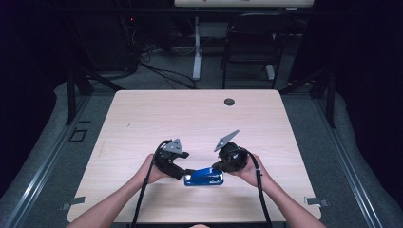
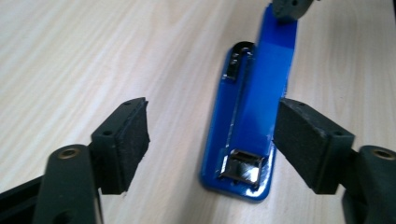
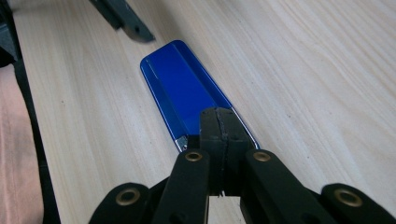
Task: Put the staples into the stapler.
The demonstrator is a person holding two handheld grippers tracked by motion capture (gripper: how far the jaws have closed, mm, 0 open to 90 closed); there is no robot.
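Observation:
A blue stapler [image 1: 205, 177] lies on the wooden table [image 1: 190, 118] near its front edge, between the two hands. My left gripper [image 1: 187, 173] is open at the stapler's left end. In the left gripper view the jaws straddle the stapler [image 2: 252, 116], the right pad [image 2: 303, 140] close beside its side and the left pad [image 2: 126, 140] well clear. My right gripper [image 1: 219, 167] is shut at the stapler's other end. In the right gripper view its closed tips [image 3: 223, 126] rest on the stapler's blue top [image 3: 182, 88], with nothing between the pads.
A round cable hole [image 1: 229, 101] sits in the table's far edge area. Behind the table stand a black chair [image 1: 249, 42] and a white desk leg [image 1: 196, 47]. A forearm [image 3: 18, 154] lies along the left of the right gripper view.

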